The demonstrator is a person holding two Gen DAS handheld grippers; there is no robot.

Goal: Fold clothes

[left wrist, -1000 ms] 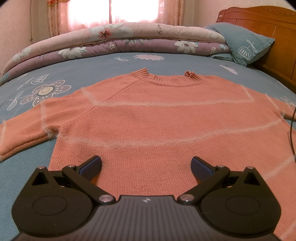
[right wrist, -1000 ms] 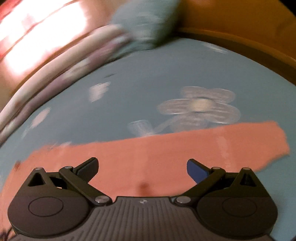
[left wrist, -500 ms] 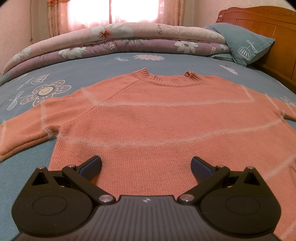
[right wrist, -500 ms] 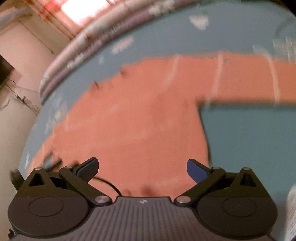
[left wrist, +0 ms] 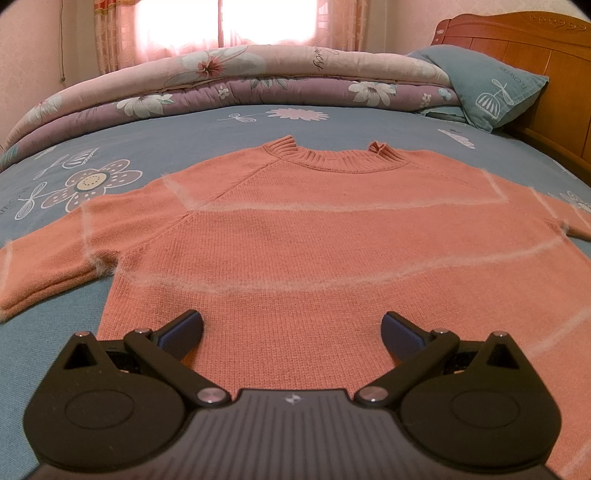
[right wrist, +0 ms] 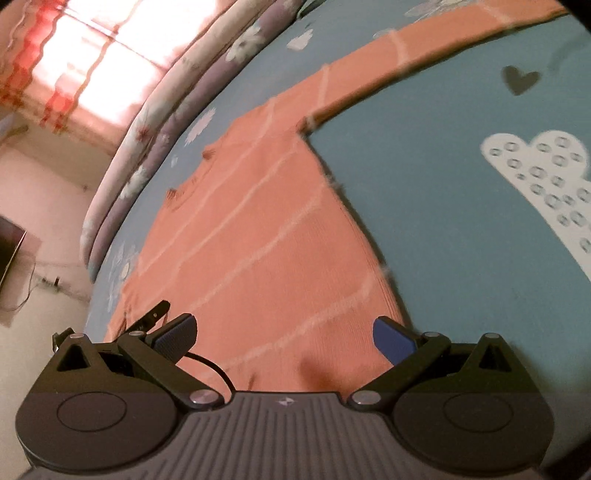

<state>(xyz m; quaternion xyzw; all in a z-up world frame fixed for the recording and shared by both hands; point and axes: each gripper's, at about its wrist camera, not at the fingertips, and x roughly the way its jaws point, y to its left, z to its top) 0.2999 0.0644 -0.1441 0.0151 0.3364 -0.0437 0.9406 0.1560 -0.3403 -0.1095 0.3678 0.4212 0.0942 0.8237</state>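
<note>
A salmon-pink knitted sweater (left wrist: pixel 314 236) with pale stripes lies flat on the blue floral bedsheet (left wrist: pixel 166 147), collar away from me and both sleeves spread out. My left gripper (left wrist: pixel 291 332) hovers open over the sweater's bottom hem, near its left corner, holding nothing. In the right wrist view the same sweater (right wrist: pixel 258 240) runs diagonally, with its right sleeve (right wrist: pixel 424 48) stretching to the upper right. My right gripper (right wrist: pixel 282 338) is open above the hem's right corner, empty. The other gripper's fingertip (right wrist: pixel 153 314) shows at the lower left.
A folded floral quilt (left wrist: pixel 258 81) lies along the far side of the bed. A blue pillow (left wrist: pixel 491 85) leans on the wooden headboard (left wrist: pixel 546 55) at the right. A bright curtained window (left wrist: pixel 229 22) is behind. A black cable (right wrist: pixel 210 365) runs beside the right gripper.
The left gripper has stayed still. The right gripper swung from the sleeve end across the bed to the sweater's bottom right hem, staying open.
</note>
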